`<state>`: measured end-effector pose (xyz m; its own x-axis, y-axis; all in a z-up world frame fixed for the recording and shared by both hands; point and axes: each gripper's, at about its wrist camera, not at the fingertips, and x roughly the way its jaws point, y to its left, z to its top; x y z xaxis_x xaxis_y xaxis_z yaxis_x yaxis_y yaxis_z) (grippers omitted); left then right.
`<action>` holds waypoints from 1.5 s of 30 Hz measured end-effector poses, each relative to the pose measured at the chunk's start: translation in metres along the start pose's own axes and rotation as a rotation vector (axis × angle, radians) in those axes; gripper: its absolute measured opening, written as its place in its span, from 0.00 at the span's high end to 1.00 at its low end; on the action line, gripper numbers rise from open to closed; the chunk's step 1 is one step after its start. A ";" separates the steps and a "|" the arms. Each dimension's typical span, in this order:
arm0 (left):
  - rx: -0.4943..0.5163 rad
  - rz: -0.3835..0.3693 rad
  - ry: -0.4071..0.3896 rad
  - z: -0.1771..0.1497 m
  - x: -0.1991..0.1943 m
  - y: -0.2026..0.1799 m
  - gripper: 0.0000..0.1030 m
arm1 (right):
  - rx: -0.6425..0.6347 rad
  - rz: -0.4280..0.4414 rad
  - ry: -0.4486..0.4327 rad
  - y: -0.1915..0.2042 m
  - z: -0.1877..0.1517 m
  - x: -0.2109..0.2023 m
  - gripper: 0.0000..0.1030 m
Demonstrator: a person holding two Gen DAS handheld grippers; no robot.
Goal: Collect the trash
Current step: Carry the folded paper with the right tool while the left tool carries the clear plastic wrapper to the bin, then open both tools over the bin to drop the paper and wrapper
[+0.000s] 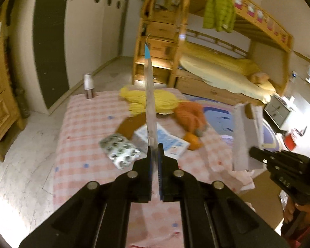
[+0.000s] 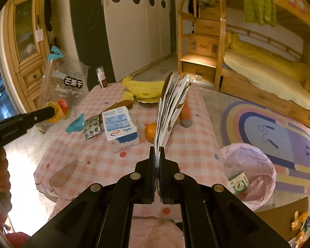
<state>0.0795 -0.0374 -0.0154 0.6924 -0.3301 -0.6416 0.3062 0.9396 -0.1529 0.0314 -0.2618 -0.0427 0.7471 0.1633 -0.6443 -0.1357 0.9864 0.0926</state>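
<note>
Left gripper (image 1: 154, 150): clamped tight on the lower edge of a clear plastic dried-mango pouch (image 2: 65, 86) with blue corners; pouch held upright above the table's left edge, seen edge-on from the left wrist.
Right gripper (image 2: 157, 150): closed on the bottom of a flattened white paper carton with brown print (image 2: 172, 107), raised over the table and fanning open at the top.
Table: pink-and-white checked tablecloth (image 2: 88, 150).
On the cloth: silver foil blister pack (image 2: 91, 127), touching a blue-and-white milk carton (image 2: 122, 128) lying flat; round orange fruit (image 2: 151, 132) just right of the carton.
Further back: yellow mesh net (image 2: 142, 90), orange carrot-shaped plush (image 2: 186, 113), small white spray bottle (image 2: 101, 78) at the far left corner.
Bin: pink plastic bag liner (image 2: 252, 163) on the floor right of the table, a small green-and-white box (image 2: 238, 183) inside.
</note>
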 end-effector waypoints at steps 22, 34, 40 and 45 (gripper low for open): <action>0.317 -0.256 0.064 -0.004 0.068 -0.166 0.98 | 0.181 -0.221 0.016 -0.117 -0.043 -0.024 0.97; 0.391 -0.350 0.158 0.008 0.158 -0.241 0.98 | 0.263 -0.277 0.085 -0.185 -0.054 0.019 0.97; 0.422 -0.367 0.195 0.014 0.204 -0.270 0.97 | 0.294 -0.278 0.094 -0.221 -0.055 0.042 0.97; 0.425 -0.366 0.211 0.017 0.228 -0.281 0.94 | 0.324 -0.275 0.095 -0.246 -0.056 0.059 0.94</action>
<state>0.1624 -0.3784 -0.1058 0.3611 -0.5597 -0.7458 0.7651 0.6351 -0.1062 0.0723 -0.4954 -0.1458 0.6620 -0.0938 -0.7436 0.2828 0.9501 0.1318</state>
